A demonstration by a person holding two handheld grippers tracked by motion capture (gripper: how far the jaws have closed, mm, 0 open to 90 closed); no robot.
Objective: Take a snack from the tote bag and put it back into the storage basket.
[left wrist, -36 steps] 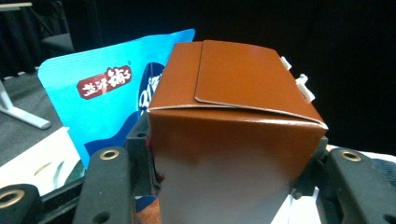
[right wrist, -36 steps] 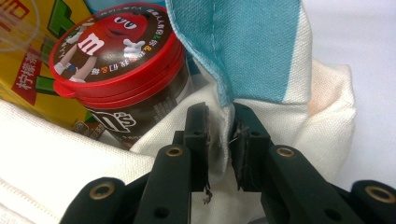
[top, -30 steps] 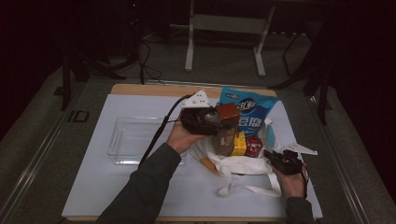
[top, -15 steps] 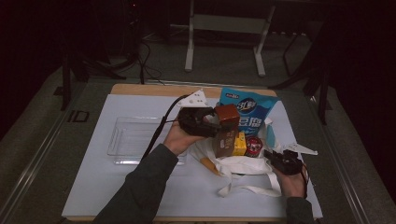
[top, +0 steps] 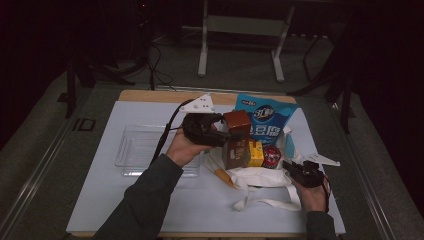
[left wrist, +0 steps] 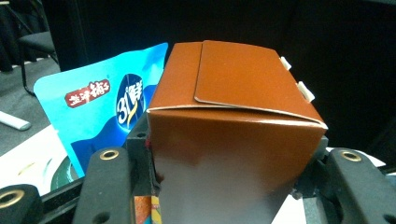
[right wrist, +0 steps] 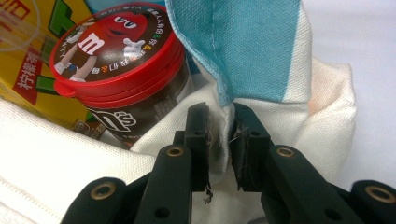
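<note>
The step in hand looks like unpacking the cloth bag (top: 260,177): the left gripper (top: 227,136) holds a brown box (top: 237,122) raised above the bag's mouth, while the right gripper (top: 295,170) pins the bag's edge. In the left gripper view the brown box (left wrist: 233,116) sits squarely between the two fingers (left wrist: 105,186), which are closed on its side walls, lid end up. In the right gripper view the fingers (right wrist: 198,135) are pinched on a fold of the white and blue cloth bag (right wrist: 280,102), holding the mouth open near the counter (top: 100,210).

In the bag there stand a second brown carton (top: 236,153), a yellow drink box (top: 256,153) and a red-lidded candy tub (top: 271,156); a blue snack pouch (top: 264,120) lies behind them. From above it is hard to tell whether the pouch is inside the bag or just behind it.

A clear plastic tray (top: 137,150) stands on the counter to the left of the left hand (top: 187,149), apart from the bag, and seems the likely place for the box. The next move calls for carrying the box sideways to the tray, keeping it upright, lowering it until its base rests flat, and only then releasing. The right gripper should hold the cloth steady so the bag does not drag or tip the things inside it.
</note>
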